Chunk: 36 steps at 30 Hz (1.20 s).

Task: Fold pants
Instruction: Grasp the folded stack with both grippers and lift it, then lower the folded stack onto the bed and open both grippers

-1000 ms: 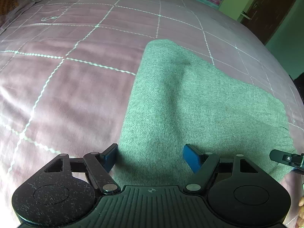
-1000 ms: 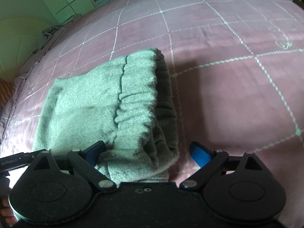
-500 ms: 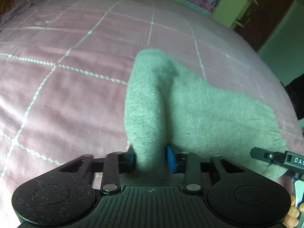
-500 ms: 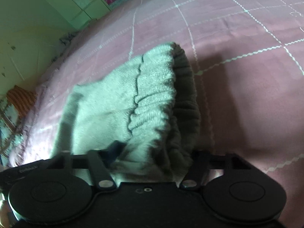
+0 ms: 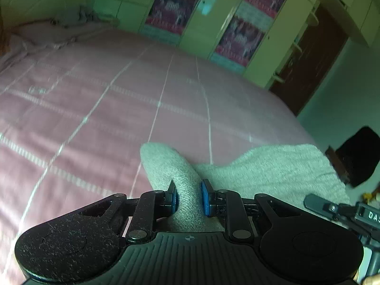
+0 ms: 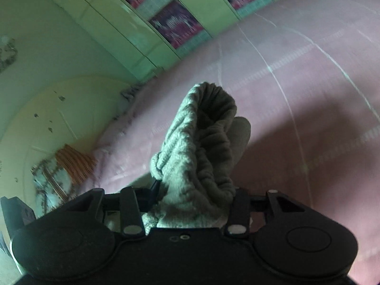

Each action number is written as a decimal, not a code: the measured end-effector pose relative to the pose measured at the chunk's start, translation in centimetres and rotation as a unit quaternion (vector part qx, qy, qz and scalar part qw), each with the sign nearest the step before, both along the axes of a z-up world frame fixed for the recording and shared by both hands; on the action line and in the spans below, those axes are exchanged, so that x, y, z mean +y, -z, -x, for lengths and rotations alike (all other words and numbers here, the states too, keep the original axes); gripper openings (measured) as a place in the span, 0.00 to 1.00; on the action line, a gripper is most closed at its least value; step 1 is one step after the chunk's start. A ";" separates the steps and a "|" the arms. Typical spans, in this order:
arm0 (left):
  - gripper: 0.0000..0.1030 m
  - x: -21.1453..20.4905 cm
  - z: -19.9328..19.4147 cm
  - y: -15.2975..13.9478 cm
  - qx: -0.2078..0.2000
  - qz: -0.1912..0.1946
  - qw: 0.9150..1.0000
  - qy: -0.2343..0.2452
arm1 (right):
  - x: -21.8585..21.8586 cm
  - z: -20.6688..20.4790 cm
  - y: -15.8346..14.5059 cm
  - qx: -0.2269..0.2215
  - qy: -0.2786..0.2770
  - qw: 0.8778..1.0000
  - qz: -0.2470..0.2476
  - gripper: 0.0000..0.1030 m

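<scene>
The grey-green pants hang lifted above the pink checked bedspread. My left gripper pinches a raised fold of the plain fabric between its blue pads, its jaws still closing. In the right wrist view my right gripper clamps the bunched, ribbed waistband, which stands up in a thick wad between the fingers; these jaws are also still closing. The right gripper's black body shows at the lower right of the left wrist view. The part of the pants below both grippers is hidden.
Green wardrobe doors with posters stand beyond the bed. A dark brown door is at the right. Crumpled bedding lies at the far left corner. An orange striped cloth sits off the bed's left side.
Both grippers closed on the pants, the left on a fold and the right on the waistband, then rose and tilted up. The cloth came off the bedspread.
</scene>
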<state>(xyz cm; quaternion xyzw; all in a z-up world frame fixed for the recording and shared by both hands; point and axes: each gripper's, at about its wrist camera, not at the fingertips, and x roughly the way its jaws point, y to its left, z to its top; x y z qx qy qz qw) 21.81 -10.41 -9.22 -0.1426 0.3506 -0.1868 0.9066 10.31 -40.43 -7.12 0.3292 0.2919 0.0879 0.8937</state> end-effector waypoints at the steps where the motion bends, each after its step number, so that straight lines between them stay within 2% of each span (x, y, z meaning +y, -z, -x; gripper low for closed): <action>1: 0.20 -0.4 -0.8 -0.5 -0.007 0.001 1.000 -0.001 | -0.3 -0.4 -0.6 -0.007 0.000 1.000 0.000 0.42; 6: 0.19 -2.5 -5.1 -2.2 -0.034 0.001 0.999 -0.012 | -1.7 -3.7 -2.6 -0.035 0.008 0.999 0.001 0.42; 10: 0.19 -4.1 -8.0 -2.4 -0.045 -0.014 0.999 -0.021 | -2.6 -6.8 -3.2 -0.049 0.012 0.999 0.006 0.42; 13: 0.19 -5.1 -9.7 -2.0 -0.052 -0.030 0.998 -0.028 | -3.4 -9.1 -2.9 -0.054 0.012 0.998 0.008 0.42; 16: 0.19 -6.0 -11.4 -0.4 -0.043 -0.058 0.997 -0.035 | -3.9 -11.0 -1.7 -0.049 0.019 0.999 0.011 0.42; 20: 0.19 -6.6 -12.7 2.8 -0.016 -0.108 0.993 -0.050 | -5.1 -12.3 1.3 -0.015 0.040 0.999 0.015 0.42; 23: 0.20 -7.1 -13.5 6.3 0.054 -0.155 0.986 -0.032 | -5.7 -12.3 4.9 0.040 0.057 0.997 0.047 0.45; 24: 0.20 -7.2 -13.1 7.4 0.061 -0.172 0.983 -0.026 | -5.8 -12.2 6.0 0.059 0.062 0.995 0.057 0.47; 27: 0.20 -6.6 -11.8 8.1 0.055 -0.176 0.983 -0.021 | -6.8 -11.0 8.3 0.096 0.098 0.989 0.061 0.57; 29: 0.20 -6.1 -11.4 7.4 0.059 -0.166 0.984 -0.027 | -6.7 -10.0 8.3 0.101 0.117 0.985 0.079 0.71; 31: 0.20 -5.8 -10.5 6.9 0.051 -0.159 0.986 -0.021 | -6.3 -8.9 7.4 0.094 0.127 0.980 0.118 0.71; 33: 0.20 -6.2 -9.9 6.6 0.036 -0.163 0.986 -0.006 | -5.5 -8.0 5.7 0.087 0.140 0.973 0.161 0.64; 35: 0.20 -7.3 -9.4 6.5 0.040 -0.165 0.985 0.018 | -4.1 -7.6 3.6 0.058 0.133 0.968 0.203 0.46; 36: 0.20 -8.0 -9.1 6.6 0.046 -0.164 0.985 0.031 | -2.9 -7.6 2.6 0.044 0.126 0.964 0.231 0.45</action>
